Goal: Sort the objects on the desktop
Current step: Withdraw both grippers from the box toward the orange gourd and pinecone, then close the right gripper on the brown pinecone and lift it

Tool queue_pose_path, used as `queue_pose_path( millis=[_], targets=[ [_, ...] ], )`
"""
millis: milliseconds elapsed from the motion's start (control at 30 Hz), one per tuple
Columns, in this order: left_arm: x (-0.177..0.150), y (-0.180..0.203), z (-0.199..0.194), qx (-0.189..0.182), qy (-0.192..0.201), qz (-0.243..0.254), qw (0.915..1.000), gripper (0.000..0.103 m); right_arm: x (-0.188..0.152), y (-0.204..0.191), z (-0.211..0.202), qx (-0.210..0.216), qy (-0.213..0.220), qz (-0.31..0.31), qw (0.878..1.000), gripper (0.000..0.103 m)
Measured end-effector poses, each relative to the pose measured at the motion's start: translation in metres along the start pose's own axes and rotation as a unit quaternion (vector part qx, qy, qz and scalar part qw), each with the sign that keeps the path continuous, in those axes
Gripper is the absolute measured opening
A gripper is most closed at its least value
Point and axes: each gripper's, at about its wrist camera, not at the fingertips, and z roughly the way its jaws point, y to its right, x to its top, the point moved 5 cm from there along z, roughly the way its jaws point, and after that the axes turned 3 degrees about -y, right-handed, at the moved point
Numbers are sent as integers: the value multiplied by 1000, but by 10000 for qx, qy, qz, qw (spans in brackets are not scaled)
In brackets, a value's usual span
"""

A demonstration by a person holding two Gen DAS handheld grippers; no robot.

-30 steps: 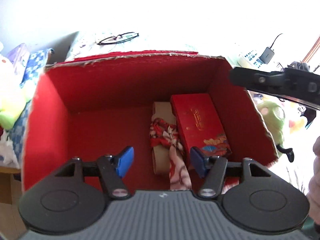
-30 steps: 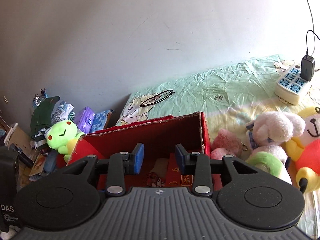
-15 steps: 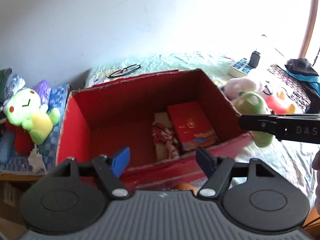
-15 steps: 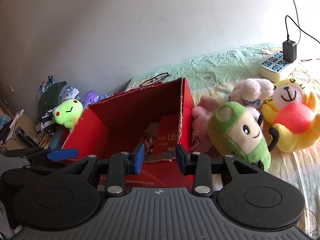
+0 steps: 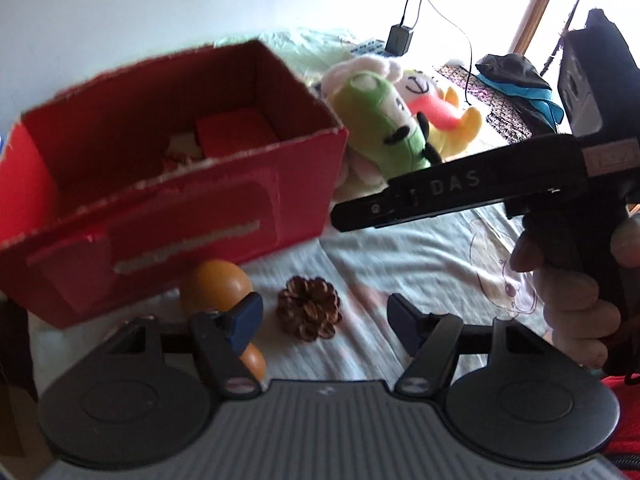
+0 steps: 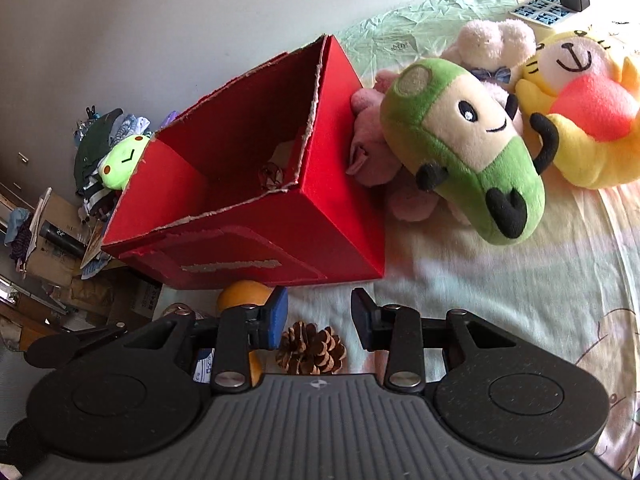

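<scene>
A red cardboard box (image 5: 192, 216) (image 6: 280, 216) stands open on the bedsheet, with a small red packet (image 5: 236, 132) inside. In front of it lie a brown pine cone (image 5: 309, 312) (image 6: 312, 346) and an orange round object (image 5: 216, 284) (image 6: 244, 294). My left gripper (image 5: 324, 318) is open and empty, just above the pine cone. My right gripper (image 6: 320, 316) is open and empty, with the pine cone below its fingers. The right gripper's body also shows in the left wrist view (image 5: 460, 184), held by a hand.
A green plush (image 6: 464, 148) (image 5: 380, 120), a yellow plush (image 6: 580, 104) and pink and white plushes lie right of the box. A power strip (image 6: 544, 6) sits far right. Clutter and a green frog plush (image 6: 122, 160) lie left, past the bed's edge.
Both grippers have pulled back out of and away from the box and lowered toward its front. The pine cone and orange object have come into view. Both stay open.
</scene>
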Motion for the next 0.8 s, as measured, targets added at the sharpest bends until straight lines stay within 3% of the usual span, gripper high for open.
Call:
queue_pose_path(
  millis=[133,367,533,633,800],
  targets=[
    [-1,-2,12,-384,-57,-142,9991,70,-8,4,14,158,-354,261,9989,39],
    [-9,-7,48,-343,-499,-330,9976,70,-20,10,31,408,-757,684,9939,46],
    [-5,-9,59,-334,-500,-301,9977,69,-29,9,43,328,-981,802,9914,48],
    [-2,-3,65,-233,-474,-76,9986,68,-30,10,43,248,-940,834,9918,49],
    [0,2,66,-363,-421,61,9984,57,-31,18,34,36,-837,859,9928,46]
  ],
)
